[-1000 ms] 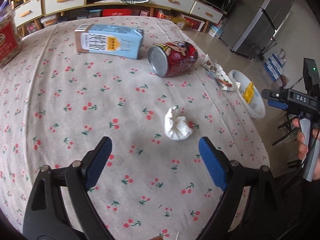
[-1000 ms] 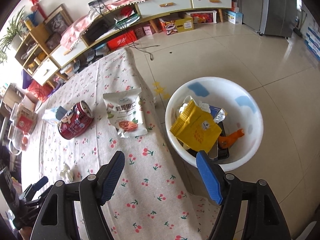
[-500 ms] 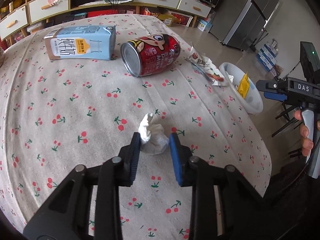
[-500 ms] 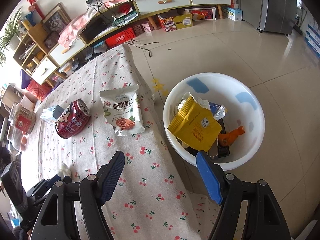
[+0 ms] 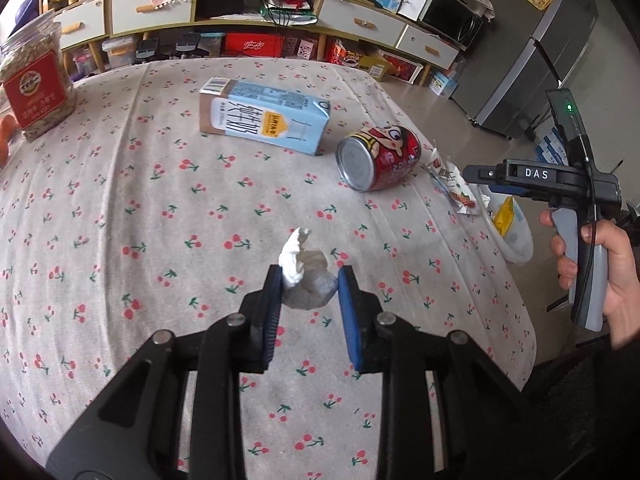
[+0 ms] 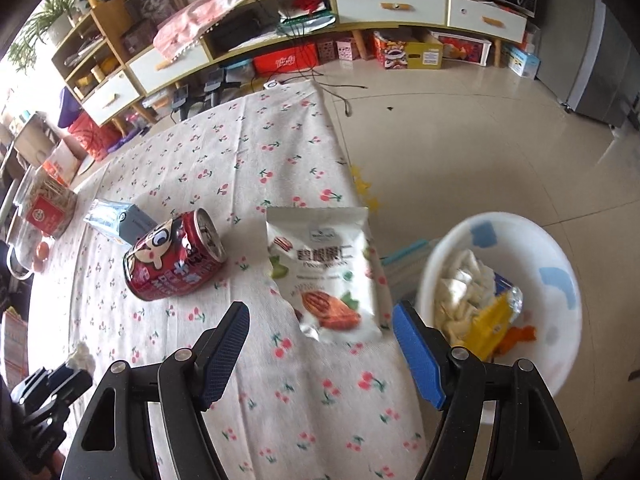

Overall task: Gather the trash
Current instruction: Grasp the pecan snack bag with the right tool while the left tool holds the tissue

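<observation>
My left gripper [image 5: 308, 288] is shut on a crumpled white tissue [image 5: 306, 276], held just above the cherry-print tablecloth. A red drink can [image 5: 378, 159] lies on its side beyond it, next to a light blue milk carton [image 5: 266, 118]. My right gripper [image 6: 320, 336] is open and empty, hovering over a white nut snack bag [image 6: 326, 272] at the table's edge. The can [image 6: 174, 258] lies left of the bag. A white trash basin [image 6: 556, 292] holding wrappers stands on the floor to the right, below the table.
A jar with a red label [image 5: 34, 76] stands at the far left of the table. The table edge [image 6: 348, 168] drops to a tiled floor. Shelves and drawers line the far wall. The right handle and hand [image 5: 584, 240] show in the left wrist view.
My left gripper has closed on the tissue and lifted it slightly. My right gripper has swung left from over the basin to over the snack bag, still open.
</observation>
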### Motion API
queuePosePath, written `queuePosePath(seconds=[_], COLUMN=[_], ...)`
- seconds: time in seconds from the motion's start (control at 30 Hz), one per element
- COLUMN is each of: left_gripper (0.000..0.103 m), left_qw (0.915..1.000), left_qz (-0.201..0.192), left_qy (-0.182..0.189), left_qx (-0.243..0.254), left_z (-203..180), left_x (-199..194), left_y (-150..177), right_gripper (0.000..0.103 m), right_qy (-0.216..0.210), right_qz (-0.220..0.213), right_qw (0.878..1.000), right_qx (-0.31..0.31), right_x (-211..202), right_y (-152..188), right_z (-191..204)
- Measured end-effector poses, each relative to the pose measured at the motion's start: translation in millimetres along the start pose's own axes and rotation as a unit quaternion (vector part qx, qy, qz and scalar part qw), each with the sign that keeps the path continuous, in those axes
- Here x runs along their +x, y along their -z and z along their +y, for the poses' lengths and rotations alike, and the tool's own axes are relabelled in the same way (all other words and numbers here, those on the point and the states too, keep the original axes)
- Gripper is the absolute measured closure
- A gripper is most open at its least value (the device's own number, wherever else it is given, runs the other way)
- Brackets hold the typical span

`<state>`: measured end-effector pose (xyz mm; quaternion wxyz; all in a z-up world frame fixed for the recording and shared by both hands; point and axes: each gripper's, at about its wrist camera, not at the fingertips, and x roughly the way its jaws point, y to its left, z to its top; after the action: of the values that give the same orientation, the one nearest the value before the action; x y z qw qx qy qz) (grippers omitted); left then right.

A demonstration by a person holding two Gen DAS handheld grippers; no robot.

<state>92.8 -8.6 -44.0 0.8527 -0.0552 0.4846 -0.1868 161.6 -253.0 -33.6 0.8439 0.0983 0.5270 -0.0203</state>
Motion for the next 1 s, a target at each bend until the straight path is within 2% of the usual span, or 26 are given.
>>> queuePosePath(seconds=[0.13, 0.37, 0.43, 0.83, 0.93, 1.0], left_gripper=[0.073, 0.073, 0.073, 0.073, 0.073, 0.073], left_qw=[0.9998, 0.9983, 0.9981, 0.9974, 0.9974, 0.9973], left_qz=[0.003, 0.007, 0.005, 0.006, 0.003, 0.002], left_qy=[-0.011, -0.026, -0.027, -0.026, -0.027, -0.027], left_qx=[-0.014, -0.052, -0.056, -0.067, -0.067, -0.068], left_z=[14.6, 42.6, 46.9, 56.2, 56.8, 56.4], left_x=[1.0, -2.3, -4.5, -10.8, -12.8, -13.4], left_y=[3.5, 7.4, 8.4, 13.5, 13.0, 12.3], right_gripper=[0.019, 0.019, 0.018, 0.019, 0.021, 0.027], right_qy=[0.008, 0.046, 0.056, 0.056, 0.055, 0.056], right_qz=[0.015, 0.049, 0.046, 0.03, 0.027, 0.025], right_qw=[1.0, 0.997, 0.997, 0.998, 0.998, 0.998], right_qx=[-0.007, -0.027, -0.03, -0.024, -0.023, -0.019], right_x=[18.7, 55.5, 60.3, 59.5, 53.5, 51.4], right_y=[-11.9, -17.7, -18.9, -17.6, -11.0, -10.0], right_z=[10.4, 20.6, 20.8, 19.6, 16.7, 14.7])
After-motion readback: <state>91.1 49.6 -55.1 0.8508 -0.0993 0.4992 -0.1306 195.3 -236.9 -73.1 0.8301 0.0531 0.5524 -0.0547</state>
